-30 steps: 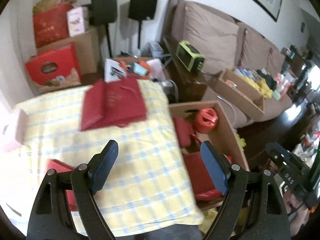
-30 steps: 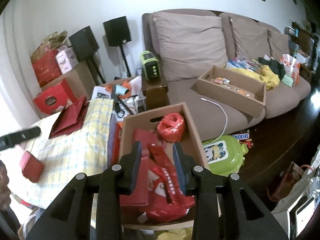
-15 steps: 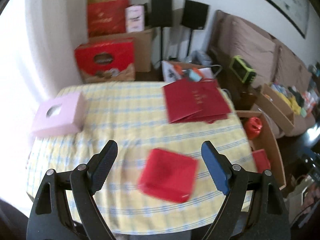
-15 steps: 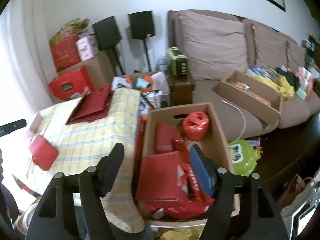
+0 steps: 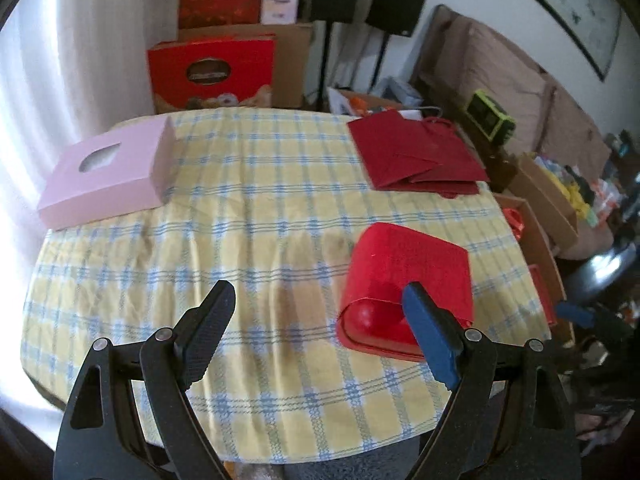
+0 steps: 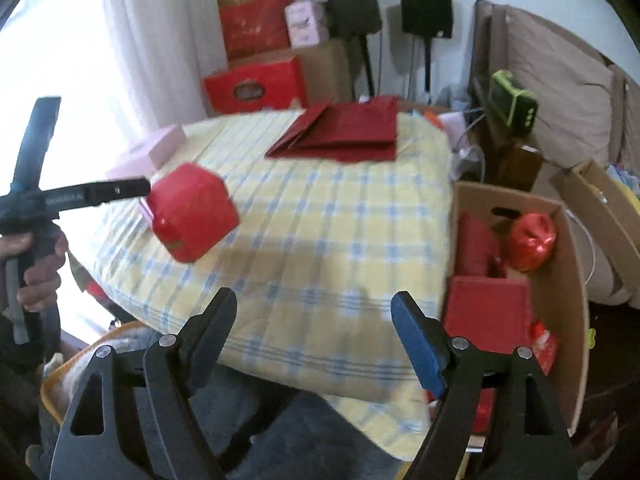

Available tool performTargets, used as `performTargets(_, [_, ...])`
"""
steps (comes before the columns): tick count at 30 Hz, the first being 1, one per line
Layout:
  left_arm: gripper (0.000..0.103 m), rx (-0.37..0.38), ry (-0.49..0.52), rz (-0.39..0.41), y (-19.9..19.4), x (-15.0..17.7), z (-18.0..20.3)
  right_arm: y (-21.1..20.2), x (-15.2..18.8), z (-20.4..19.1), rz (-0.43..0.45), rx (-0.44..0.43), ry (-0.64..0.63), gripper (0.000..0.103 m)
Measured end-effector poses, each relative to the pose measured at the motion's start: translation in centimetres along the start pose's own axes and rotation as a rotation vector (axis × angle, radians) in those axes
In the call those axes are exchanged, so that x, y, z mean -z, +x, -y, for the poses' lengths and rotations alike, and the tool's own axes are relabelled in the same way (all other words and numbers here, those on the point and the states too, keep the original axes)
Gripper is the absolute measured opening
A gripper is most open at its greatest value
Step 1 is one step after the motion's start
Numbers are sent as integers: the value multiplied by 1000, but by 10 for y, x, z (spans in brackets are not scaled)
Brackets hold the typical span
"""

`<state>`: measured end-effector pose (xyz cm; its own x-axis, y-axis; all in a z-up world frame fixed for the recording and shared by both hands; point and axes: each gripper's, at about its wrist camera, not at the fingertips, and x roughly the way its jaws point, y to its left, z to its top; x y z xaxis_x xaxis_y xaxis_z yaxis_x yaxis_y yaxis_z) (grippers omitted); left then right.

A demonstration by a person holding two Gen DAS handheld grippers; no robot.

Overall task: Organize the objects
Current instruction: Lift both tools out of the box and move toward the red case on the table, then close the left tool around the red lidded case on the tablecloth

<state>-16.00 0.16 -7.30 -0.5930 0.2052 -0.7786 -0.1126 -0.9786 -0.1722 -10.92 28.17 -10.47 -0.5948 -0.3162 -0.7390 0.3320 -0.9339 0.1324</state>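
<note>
Handling first: we judge the red box [image 5: 408, 280] to be light, stiff card with a smooth, possibly slick face and a rounded near edge, so it may crush under a hard squeeze. We would take it across two opposite flat sides, pads square to the faces, not over the curved end.

Position: the red box rests on the checked tablecloth [image 5: 256, 208], toward the table's right edge in the left wrist view. The left gripper [image 5: 320, 330] hangs just short of it, jaws wide apart and empty; the blue finger overlaps the box's near edge in the picture, but we cannot tell whether it touches. The pink box [image 5: 108, 172] sits at the far left of the cloth and the folded dark red bags [image 5: 412, 156] at the far right corner, both well apart from the red box.

The right gripper [image 6: 312, 328] is also spread wide with nothing between its pads, over the near edge of the table. Its jaws have just been opening. Beside the table stands the cardboard box [image 6: 560, 280], already holding red items.

Changes from a second ago:
- The left wrist view then faced the table's right edge and the cardboard box; it now faces the table top, with the red box close ahead.
- The right gripper then stood over the cardboard box, jaws narrow about red packaging; it now has swung toward the table, empty.
</note>
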Motion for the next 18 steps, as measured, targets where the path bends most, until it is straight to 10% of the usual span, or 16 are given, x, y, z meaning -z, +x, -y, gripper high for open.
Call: performTargets(18, [78,222,-73,5,26,-24,-11,66,-40,-72,-73,-227,-71,81])
